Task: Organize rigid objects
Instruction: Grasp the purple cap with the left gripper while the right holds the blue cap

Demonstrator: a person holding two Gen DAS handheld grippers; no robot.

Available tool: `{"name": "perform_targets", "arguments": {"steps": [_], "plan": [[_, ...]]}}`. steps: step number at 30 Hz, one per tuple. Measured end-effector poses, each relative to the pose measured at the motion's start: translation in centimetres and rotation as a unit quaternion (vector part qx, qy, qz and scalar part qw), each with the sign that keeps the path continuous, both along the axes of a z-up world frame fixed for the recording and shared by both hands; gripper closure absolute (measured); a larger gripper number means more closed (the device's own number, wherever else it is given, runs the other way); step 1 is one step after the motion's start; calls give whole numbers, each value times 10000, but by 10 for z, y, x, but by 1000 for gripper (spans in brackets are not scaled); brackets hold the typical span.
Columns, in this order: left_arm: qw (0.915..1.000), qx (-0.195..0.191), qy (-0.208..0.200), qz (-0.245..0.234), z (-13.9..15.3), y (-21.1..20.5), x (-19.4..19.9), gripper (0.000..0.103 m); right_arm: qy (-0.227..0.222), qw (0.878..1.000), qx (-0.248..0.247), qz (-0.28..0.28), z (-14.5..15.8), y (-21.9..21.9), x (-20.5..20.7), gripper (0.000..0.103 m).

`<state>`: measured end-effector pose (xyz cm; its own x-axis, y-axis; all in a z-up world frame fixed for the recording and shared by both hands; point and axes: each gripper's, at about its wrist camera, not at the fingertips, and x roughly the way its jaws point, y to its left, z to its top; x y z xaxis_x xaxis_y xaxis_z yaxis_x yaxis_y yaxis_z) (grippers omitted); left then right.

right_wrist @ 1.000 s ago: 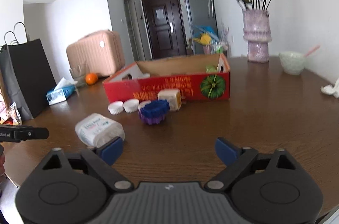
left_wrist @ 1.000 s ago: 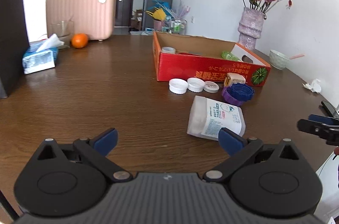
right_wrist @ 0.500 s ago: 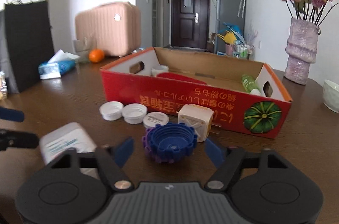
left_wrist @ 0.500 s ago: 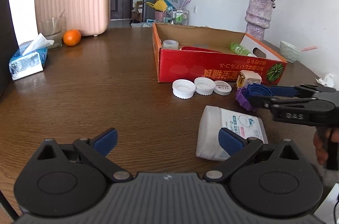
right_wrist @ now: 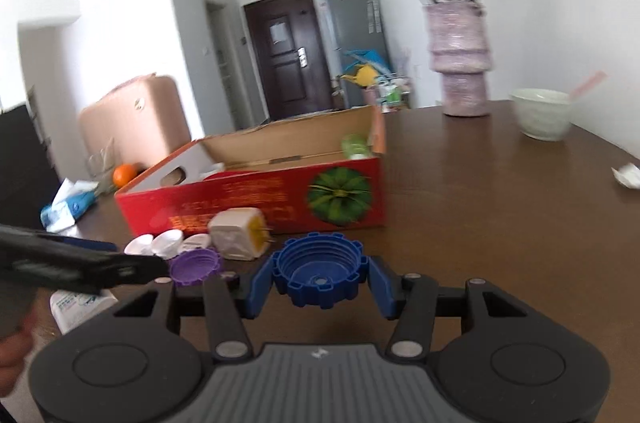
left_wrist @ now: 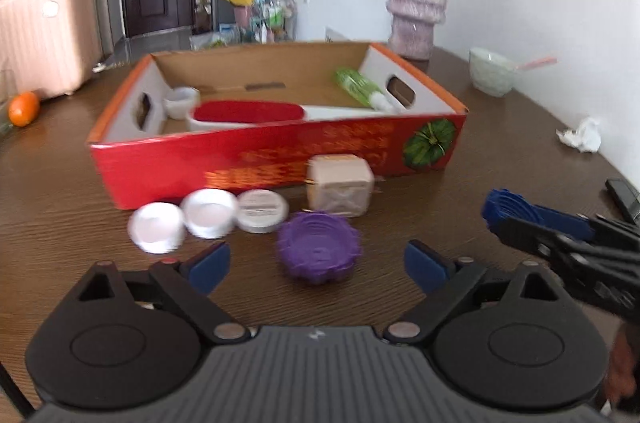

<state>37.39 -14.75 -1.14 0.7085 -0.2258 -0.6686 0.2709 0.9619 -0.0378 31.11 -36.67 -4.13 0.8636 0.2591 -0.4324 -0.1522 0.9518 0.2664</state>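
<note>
My right gripper (right_wrist: 319,281) is shut on a blue ribbed cap (right_wrist: 319,273) and holds it above the table, to the right of the red cardboard box (right_wrist: 256,197); the cap also shows in the left wrist view (left_wrist: 505,207). My left gripper (left_wrist: 316,263) is open, its fingers on either side of a purple ribbed cap (left_wrist: 319,248) on the table. A beige cube plug (left_wrist: 340,189) and three white lids (left_wrist: 208,213) lie in front of the box (left_wrist: 248,163). The box holds a red-and-white item (left_wrist: 248,113), a green tube (left_wrist: 358,88) and a small white cup (left_wrist: 182,101).
A white labelled pouch (right_wrist: 78,307) lies at the left under the left gripper. A purple vase (left_wrist: 416,11), a pale bowl (left_wrist: 494,77), crumpled tissue (left_wrist: 582,137), a dark device (left_wrist: 624,195), an orange (left_wrist: 24,108), a tissue pack (right_wrist: 68,205) and a pink suitcase (left_wrist: 40,35) stand around the table.
My right gripper closed on the blue cap and lifted it off the purple cap, moving right. My left gripper moved forward from the pouch to the purple cap.
</note>
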Motion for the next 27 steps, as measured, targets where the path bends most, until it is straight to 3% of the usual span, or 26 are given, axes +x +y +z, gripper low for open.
{"name": "perform_targets", "arguments": {"steps": [2, 6, 9, 10, 17, 27], "plan": [[9995, 195, 202, 126, -9, -12, 9, 19, 52, 10000, 82, 17, -6, -10, -6, 52], [9964, -97, 602, 583, -20, -9, 26, 23, 128, 9996, 233, 126, -13, -21, -5, 52], [9949, -22, 504, 870, -22, -8, 29, 39, 57, 9994, 227, 272, -12, -24, -4, 52], [9951, -47, 475, 870, -22, -7, 29, 50, 36, 9993, 197, 314, -12, -24, -3, 52], [9953, -200, 459, 831, -17, -6, 19, 49, 4, 9987, 239, 440, -9, -20, -5, 52], [9971, -417, -111, 624, 25, 16, -41, 50, -254, 9991, 55, 335, 14, -12, -37, 52]]}}
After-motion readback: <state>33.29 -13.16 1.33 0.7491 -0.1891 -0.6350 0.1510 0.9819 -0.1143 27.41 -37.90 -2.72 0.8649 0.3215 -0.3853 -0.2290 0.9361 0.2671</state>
